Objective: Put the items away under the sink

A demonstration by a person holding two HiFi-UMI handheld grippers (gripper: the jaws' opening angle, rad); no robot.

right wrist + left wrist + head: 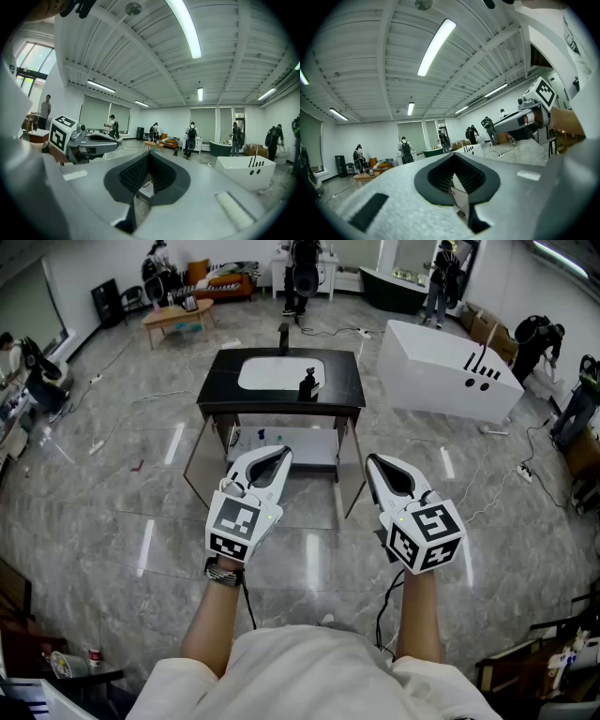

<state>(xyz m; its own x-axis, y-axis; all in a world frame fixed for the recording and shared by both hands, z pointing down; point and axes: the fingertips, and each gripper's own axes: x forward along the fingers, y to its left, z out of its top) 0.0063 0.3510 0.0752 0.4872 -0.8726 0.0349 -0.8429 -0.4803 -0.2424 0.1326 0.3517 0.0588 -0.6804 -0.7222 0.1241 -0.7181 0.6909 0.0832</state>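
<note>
A sink cabinet [221, 397] with a black top and a white basin [280, 372] stands ahead of me on the floor. Both of its lower doors hang open onto a white shelf [309, 442], where a few small items [261, 437] lie at the left. A dark bottle-like object [307, 386] stands on the top beside the basin, and a black faucet [284, 336] rises behind it. My left gripper [281, 453] and right gripper [372, 460] are held level, side by side, well short of the cabinet. Both are shut and hold nothing. The left gripper [452, 155] points into the room, as does the right gripper [149, 153].
A white tub-shaped unit [448, 370] sits to the right of the cabinet. Cables [511, 460] trail across the grey floor. Several people stand at the far wall near a dark tub [392, 289] and a wooden low table [177, 317]. Chairs and clutter line the left edge.
</note>
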